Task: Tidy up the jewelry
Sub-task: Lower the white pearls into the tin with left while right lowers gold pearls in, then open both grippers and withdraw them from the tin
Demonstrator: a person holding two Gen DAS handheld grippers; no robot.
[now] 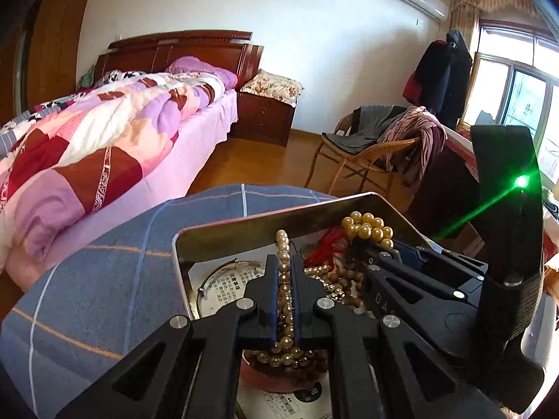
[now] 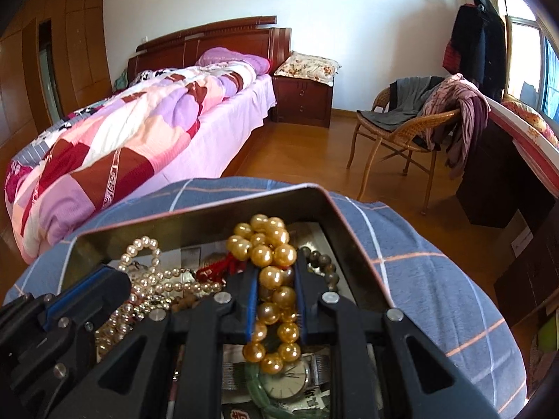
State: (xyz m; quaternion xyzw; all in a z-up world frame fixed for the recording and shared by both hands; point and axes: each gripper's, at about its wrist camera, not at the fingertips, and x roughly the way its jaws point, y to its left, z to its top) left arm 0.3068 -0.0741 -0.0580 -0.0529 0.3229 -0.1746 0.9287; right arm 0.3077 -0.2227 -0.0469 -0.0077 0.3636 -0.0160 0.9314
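left gripper [image 1: 284, 272]: jaws clamped on pearl strand [image 1: 283, 244], held over tin [image 1: 223, 235] | right gripper [image 2: 276, 279]: jaws narrowly parted, gripped on gold beads [image 2: 270, 255], above same tin | tin: rested on blue checked cloth [image 2: 419, 244], watch [image 2: 286, 379] inside

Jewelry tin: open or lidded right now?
Open. No lid on the tin; its rim is exposed, with the gold bead strand, small pearl strand and watch visible inside.
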